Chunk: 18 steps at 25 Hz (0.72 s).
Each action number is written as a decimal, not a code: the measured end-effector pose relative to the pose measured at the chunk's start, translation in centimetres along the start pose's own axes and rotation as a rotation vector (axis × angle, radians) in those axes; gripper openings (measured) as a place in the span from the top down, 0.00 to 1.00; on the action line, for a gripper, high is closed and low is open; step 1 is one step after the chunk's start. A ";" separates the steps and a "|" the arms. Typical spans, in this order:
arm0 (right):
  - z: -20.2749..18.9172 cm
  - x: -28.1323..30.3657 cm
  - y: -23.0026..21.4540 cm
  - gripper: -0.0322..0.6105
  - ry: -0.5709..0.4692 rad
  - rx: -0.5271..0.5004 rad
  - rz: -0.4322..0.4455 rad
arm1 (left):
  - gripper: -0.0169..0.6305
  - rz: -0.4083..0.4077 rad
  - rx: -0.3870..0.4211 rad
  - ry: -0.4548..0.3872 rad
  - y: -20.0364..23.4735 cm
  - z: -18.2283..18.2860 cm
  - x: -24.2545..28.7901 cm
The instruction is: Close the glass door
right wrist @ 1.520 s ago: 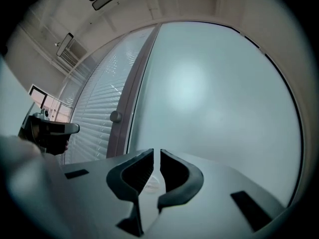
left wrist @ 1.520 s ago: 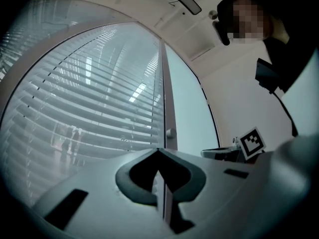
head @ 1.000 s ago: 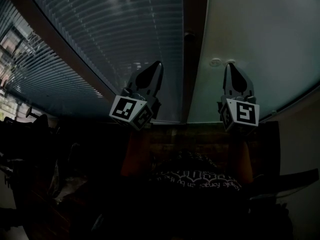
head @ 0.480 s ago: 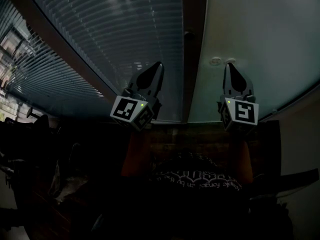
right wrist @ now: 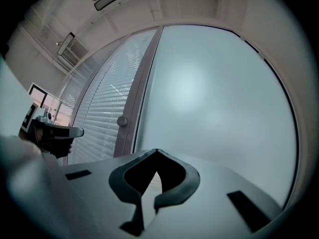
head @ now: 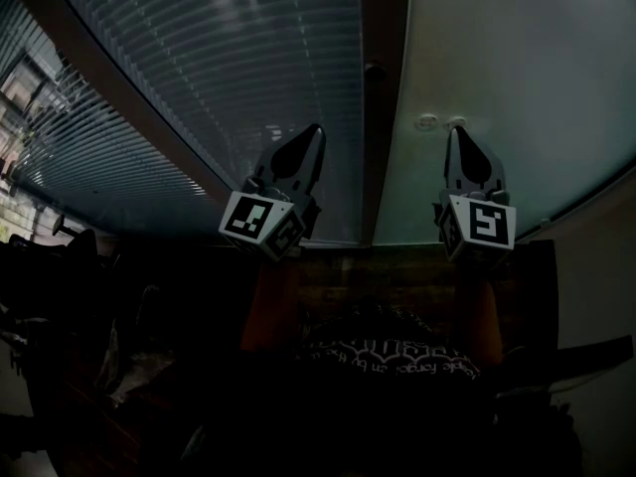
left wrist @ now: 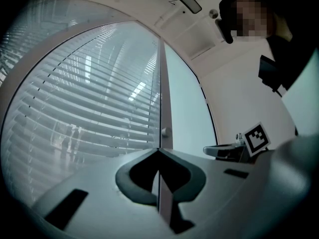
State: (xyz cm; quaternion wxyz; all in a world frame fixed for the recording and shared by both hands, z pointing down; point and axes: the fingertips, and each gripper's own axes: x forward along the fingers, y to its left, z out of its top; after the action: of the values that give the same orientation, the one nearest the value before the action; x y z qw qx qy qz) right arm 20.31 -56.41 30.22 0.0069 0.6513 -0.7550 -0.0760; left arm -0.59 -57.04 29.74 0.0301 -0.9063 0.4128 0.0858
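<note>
- I found the left gripper (head: 316, 129) with its jaws pressed together on nothing, pointed towards the dark upright frame (head: 386, 28).
- The right gripper (head: 455, 131) also had its jaws pressed together and empty, and it faced the glass door (head: 517, 68).
- The glass door, a frosted pane, stood just right of the frame. A slatted blind (head: 219, 58) covered the pane to the frame's left.
- A round knob (head: 374, 68) sat on the frame.
- I could not tell whether either tip touched the glass.
</note>
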 end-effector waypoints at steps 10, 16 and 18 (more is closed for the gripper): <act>0.3 -0.2 -0.2 0.95 -0.011 -0.007 -0.005 | 0.97 -0.015 0.008 -0.001 -0.3 0.0 0.2; 0.1 0.0 0.0 0.95 -0.003 -0.006 0.003 | 0.97 -0.016 0.005 0.005 -0.3 -0.2 0.3; -0.2 0.0 -0.1 0.95 -0.004 0.000 0.005 | 0.97 -0.016 0.005 0.003 -0.3 -0.4 0.3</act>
State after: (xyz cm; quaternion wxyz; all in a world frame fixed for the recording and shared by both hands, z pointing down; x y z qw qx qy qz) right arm 20.44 -56.43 30.41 0.0056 0.6492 -0.7566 -0.0774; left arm -0.15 -57.07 30.07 0.0322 -0.9096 0.4059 0.0832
